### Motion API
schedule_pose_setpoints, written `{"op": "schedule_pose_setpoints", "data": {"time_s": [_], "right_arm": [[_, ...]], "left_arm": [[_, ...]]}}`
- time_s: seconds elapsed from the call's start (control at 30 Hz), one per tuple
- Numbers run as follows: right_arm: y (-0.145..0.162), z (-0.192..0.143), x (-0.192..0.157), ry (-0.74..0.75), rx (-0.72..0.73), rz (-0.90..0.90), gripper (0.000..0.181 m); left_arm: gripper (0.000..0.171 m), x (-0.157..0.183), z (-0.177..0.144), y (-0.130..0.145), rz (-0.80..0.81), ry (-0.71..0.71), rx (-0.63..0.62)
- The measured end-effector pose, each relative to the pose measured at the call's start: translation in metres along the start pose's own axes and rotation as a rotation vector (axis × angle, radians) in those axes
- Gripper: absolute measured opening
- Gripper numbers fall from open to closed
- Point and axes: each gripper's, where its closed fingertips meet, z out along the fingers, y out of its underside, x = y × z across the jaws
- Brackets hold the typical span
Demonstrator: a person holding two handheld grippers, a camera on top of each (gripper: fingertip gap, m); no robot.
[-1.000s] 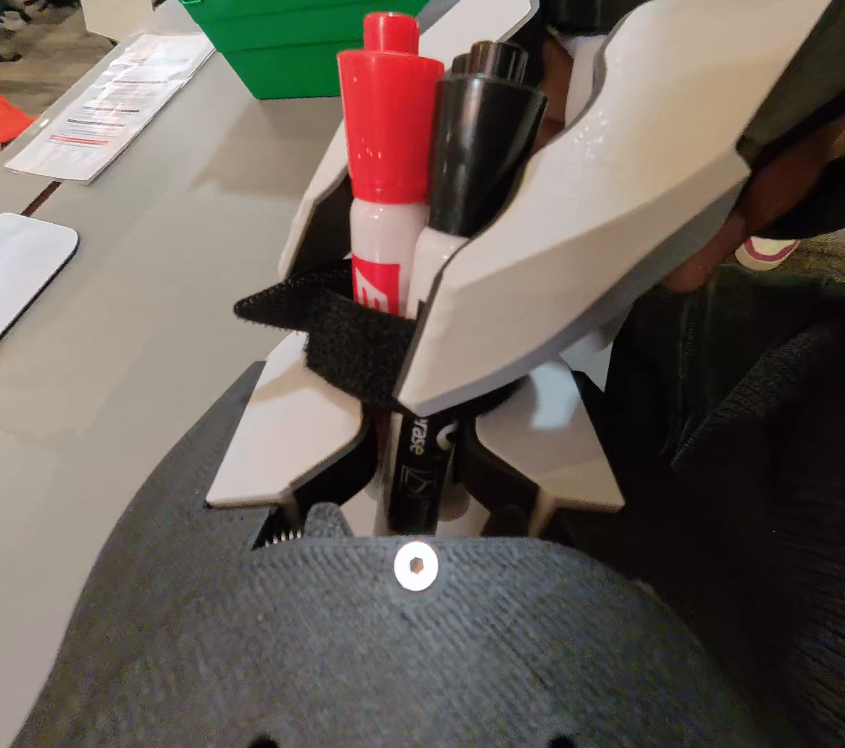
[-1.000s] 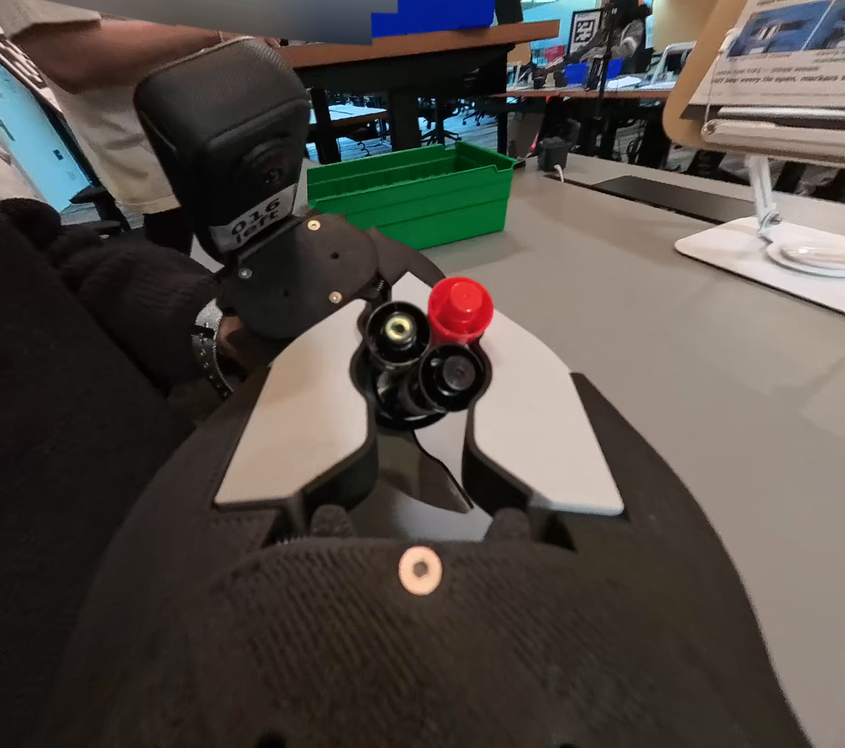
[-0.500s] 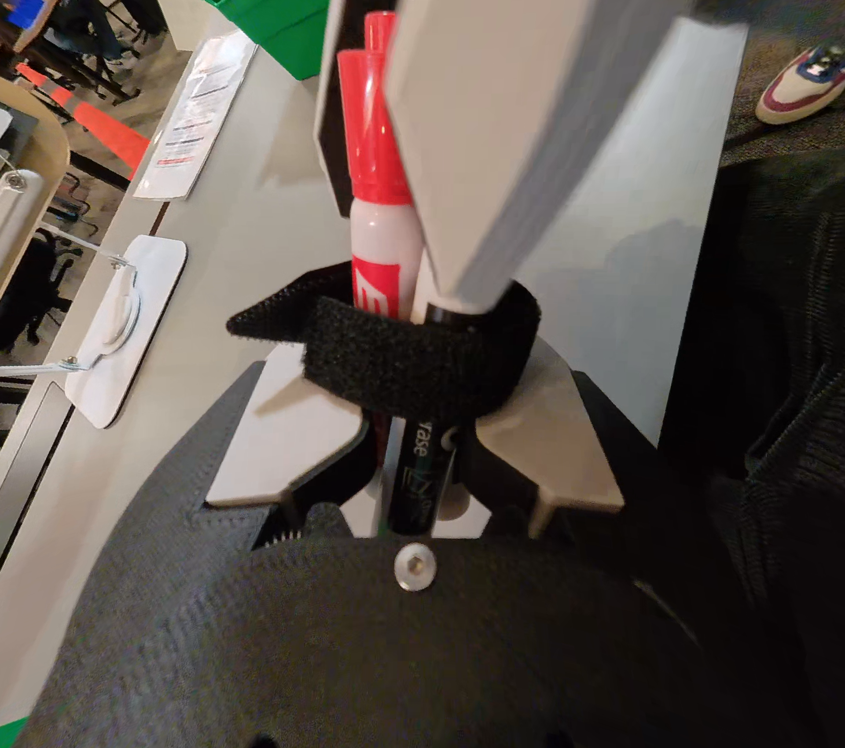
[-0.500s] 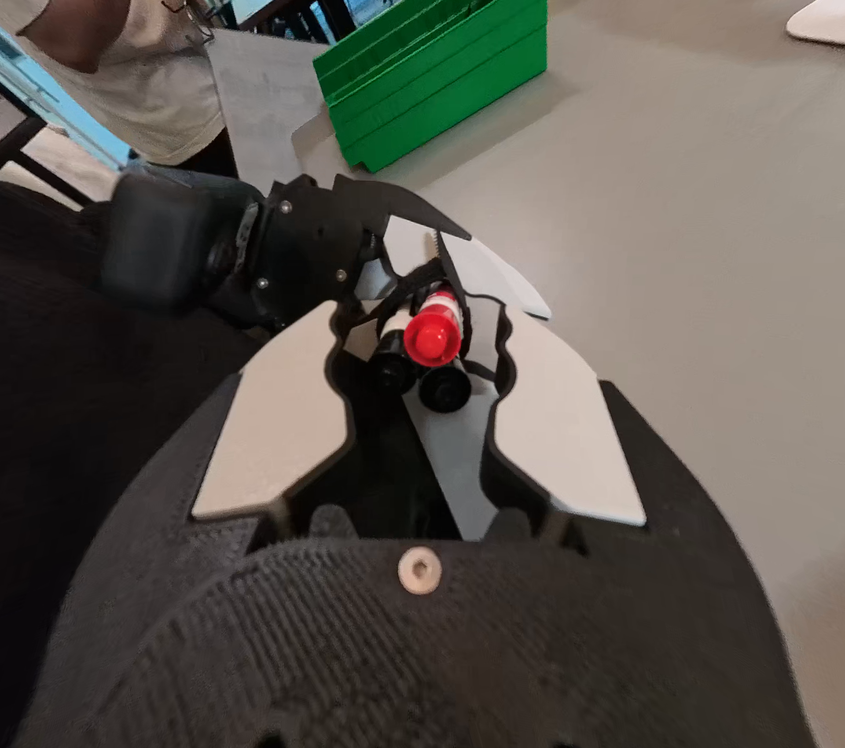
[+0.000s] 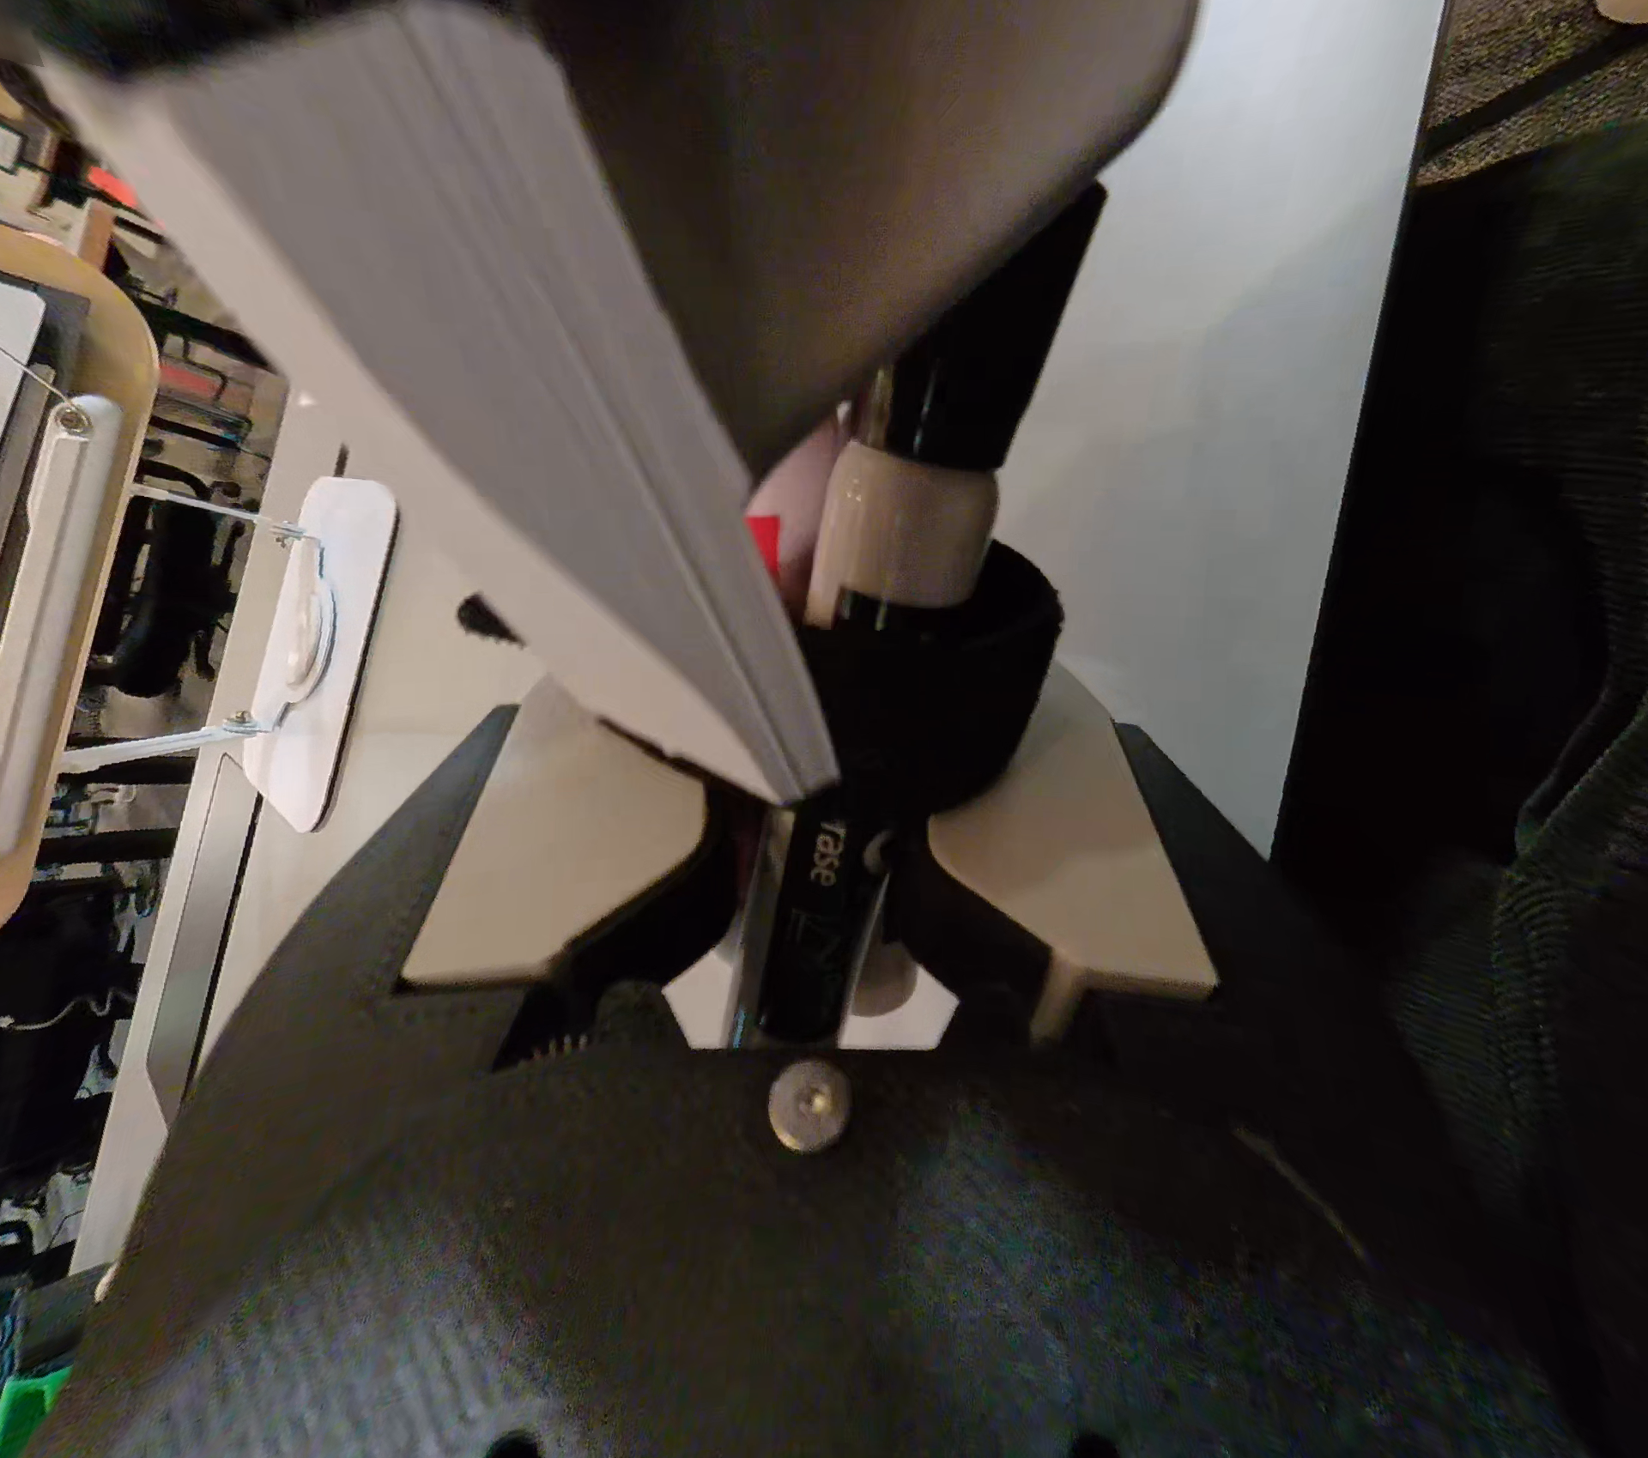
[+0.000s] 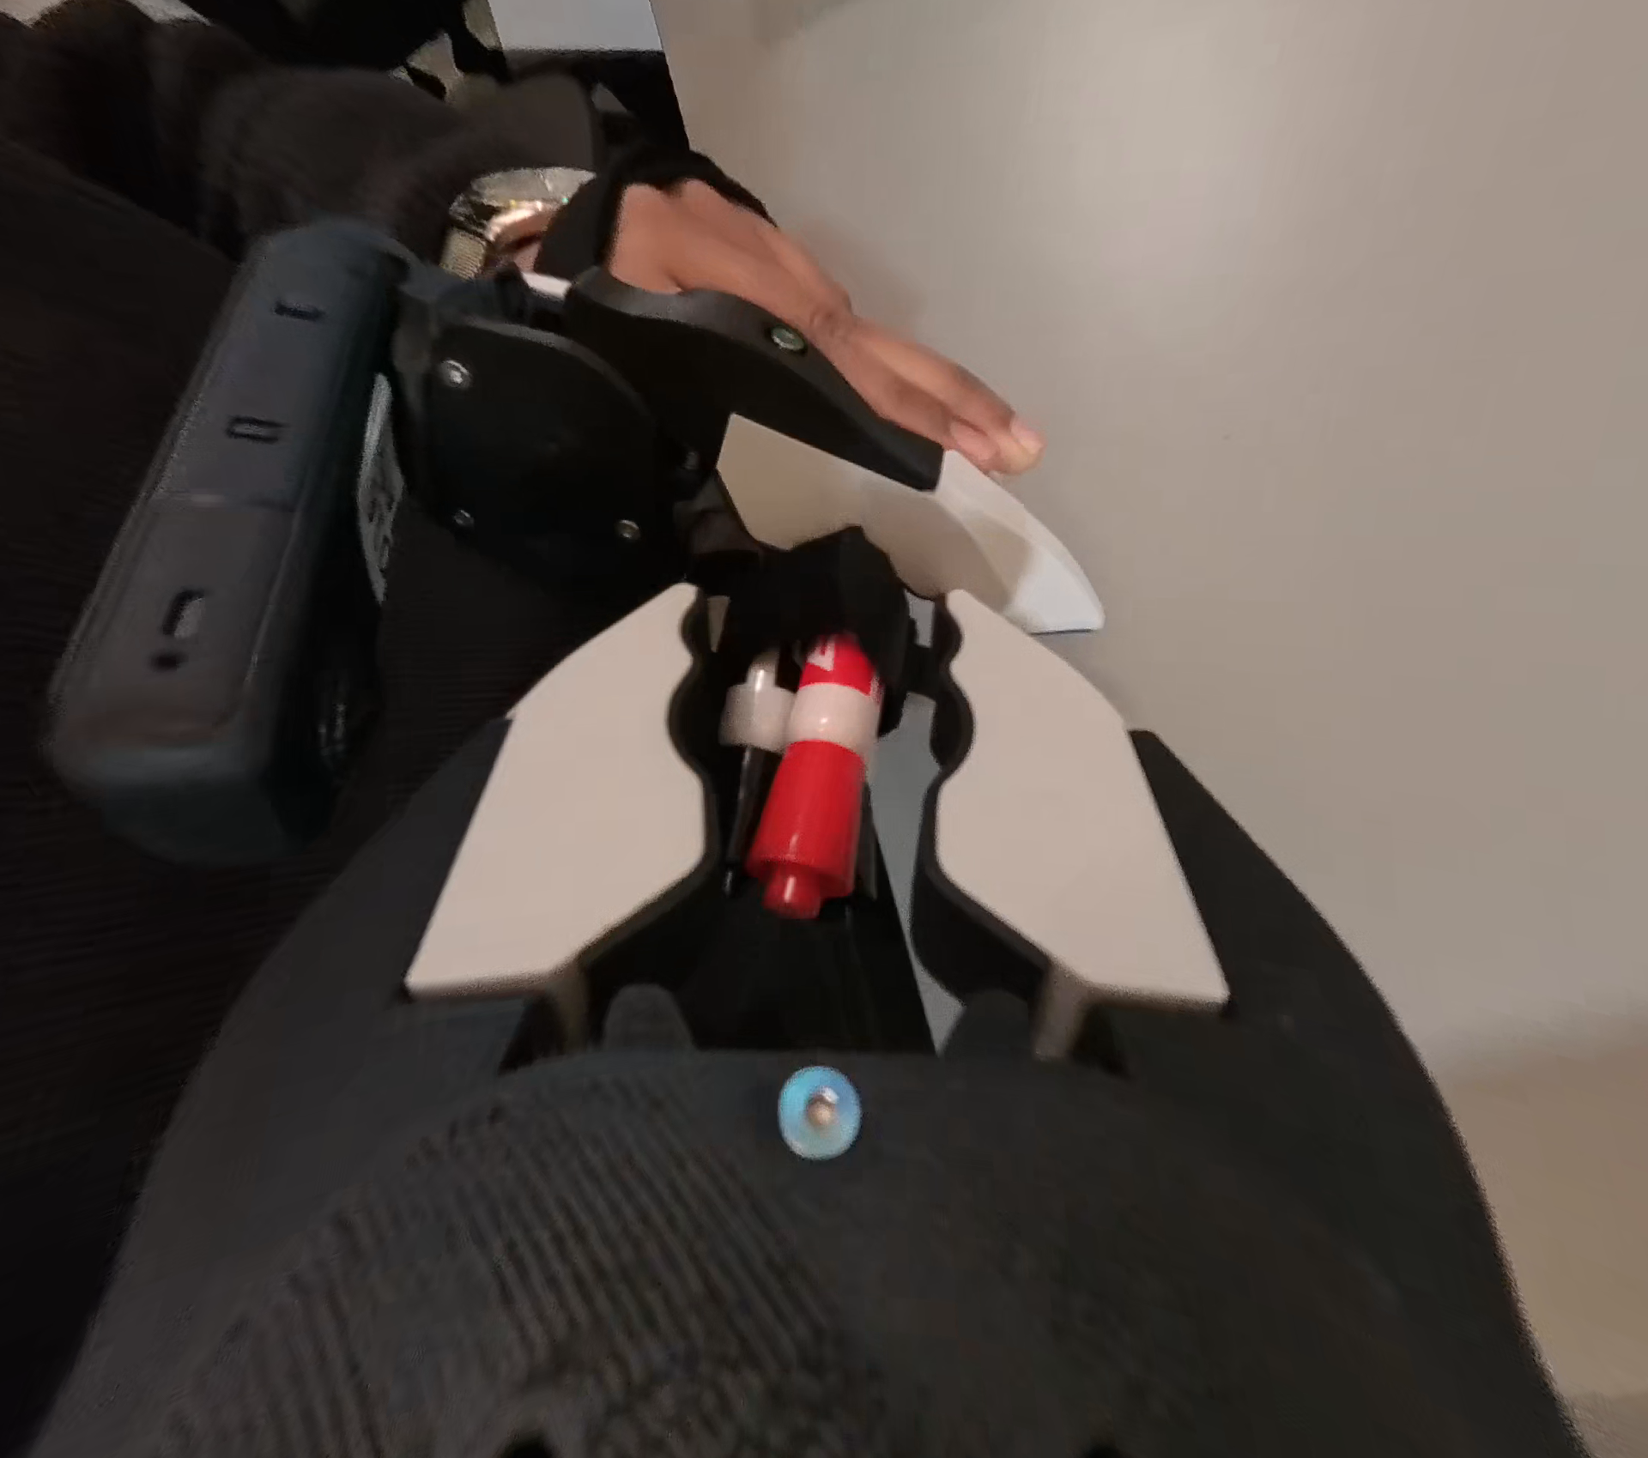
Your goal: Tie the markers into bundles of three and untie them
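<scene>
1. The bundle of markers (image 5: 901, 559) lies lengthwise between the two grippers: its long axis runs straight out along the left gripper (image 5: 816, 818) and into the mouth of the right gripper (image 6: 816, 711), caps first.
2. The left gripper's jaws are pressed in on the lower barrels of the markers, just below the black strap (image 5: 936, 693) that wraps them; this one carries the bundle.
3. The right gripper's jaws stand around the cap end, with the red marker (image 6: 816, 773) lying between them. In the right wrist view a little gap shows on each side, so I cannot tell whether they pinch the bundle or only enclose it.
4. In the left wrist view one right finger (image 5: 499, 434) crosses in front of the bundle, and its tip ends at the strap. I judge the strap to be what the coming move turns on, and the right gripper is the nearer one to work it.
5. The bundle is held in the air above the pale grey surface (image 6: 1248, 256), not resting on it.
6. The markers have white barrels with one red cap and black caps (image 5: 981, 354). The strap looks like fuzzy hook-and-loop, snug round all of them.
</scene>
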Motion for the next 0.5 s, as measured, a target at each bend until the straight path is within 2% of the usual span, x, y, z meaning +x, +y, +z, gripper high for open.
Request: {"op": "schedule_pose_setpoints", "data": {"time_s": [0.07, 0.4, 0.5], "right_arm": [[0.0, 0.0016, 0.001, -0.003, -0.008, 0.007, 0.034], [-0.0068, -0.0021, 0.0098, 0.071, 0.039, 0.039, 0.011], [-0.0039, -0.0008, 0.0077, 0.077, 0.003, -0.004, 0.005]], "left_arm": [[0.043, -0.0004, -0.0007, 0.0005, -0.001, 0.001, -0.001], [0.043, -0.0003, 0.001, 0.006, -0.028, 0.009, -0.039], [0.043, 0.0035, 0.0019, 0.0057, -0.016, 0.018, -0.047]]}}
